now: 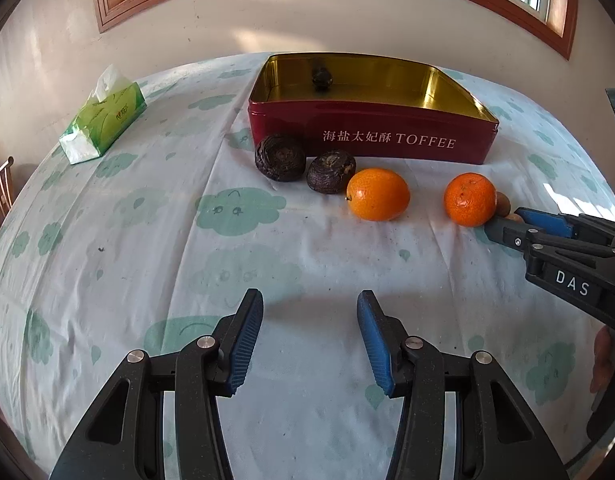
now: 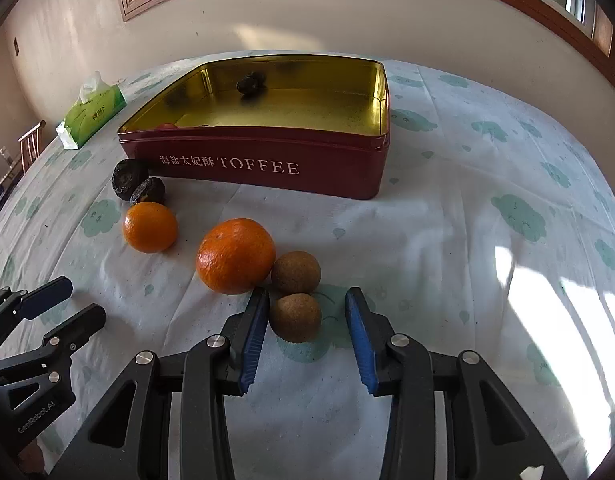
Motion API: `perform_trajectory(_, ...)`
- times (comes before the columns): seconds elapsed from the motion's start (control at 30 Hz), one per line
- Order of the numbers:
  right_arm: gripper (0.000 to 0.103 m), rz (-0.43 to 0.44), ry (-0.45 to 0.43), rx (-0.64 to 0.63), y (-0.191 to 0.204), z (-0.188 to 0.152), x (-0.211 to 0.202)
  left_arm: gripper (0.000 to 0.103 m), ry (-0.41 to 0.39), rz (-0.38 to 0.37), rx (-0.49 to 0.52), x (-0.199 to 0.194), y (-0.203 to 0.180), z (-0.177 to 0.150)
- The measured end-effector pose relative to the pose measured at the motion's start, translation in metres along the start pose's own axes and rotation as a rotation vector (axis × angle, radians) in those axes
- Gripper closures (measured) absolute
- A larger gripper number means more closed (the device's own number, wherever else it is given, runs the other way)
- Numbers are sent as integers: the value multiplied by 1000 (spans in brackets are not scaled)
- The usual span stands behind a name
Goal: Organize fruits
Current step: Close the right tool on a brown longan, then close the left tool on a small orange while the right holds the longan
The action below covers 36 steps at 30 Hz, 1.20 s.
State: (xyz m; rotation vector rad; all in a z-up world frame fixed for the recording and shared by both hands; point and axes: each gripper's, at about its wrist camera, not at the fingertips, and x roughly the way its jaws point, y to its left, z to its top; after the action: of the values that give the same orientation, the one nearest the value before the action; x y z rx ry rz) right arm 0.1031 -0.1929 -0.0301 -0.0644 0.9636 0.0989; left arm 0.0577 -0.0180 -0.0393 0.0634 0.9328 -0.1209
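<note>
On the cloud-print tablecloth, the near brown fruit sits between your right gripper fingers, which stand apart, with the toffee tin at eleven o'clock. Your left gripper, also spread and holding nothing, is farther off, so the right one is better placed.

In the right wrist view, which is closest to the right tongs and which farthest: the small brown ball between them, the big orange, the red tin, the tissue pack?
1. Small brown ball, between the open right tongs.
2. Big orange, just ahead, left.
3. Red tin, farther back, centre.
4. Tissue pack, far left corner.
</note>
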Motion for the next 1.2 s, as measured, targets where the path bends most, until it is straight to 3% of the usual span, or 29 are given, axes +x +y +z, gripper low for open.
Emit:
perform_trajectory(0.13, 79, -24, -5, -6, -1, -1, 0, 53, -1, -12, 0, 4, -3, 8)
perform_trajectory(0.7, 79, -41, -9, 79, -28, -10, -8, 53, 7, -62, 30, 23, -29, 34)
perform_trajectory(1.2, 79, -41, -12, 95, -30, -10, -9, 53, 10, -48, 40, 48, -42, 61)
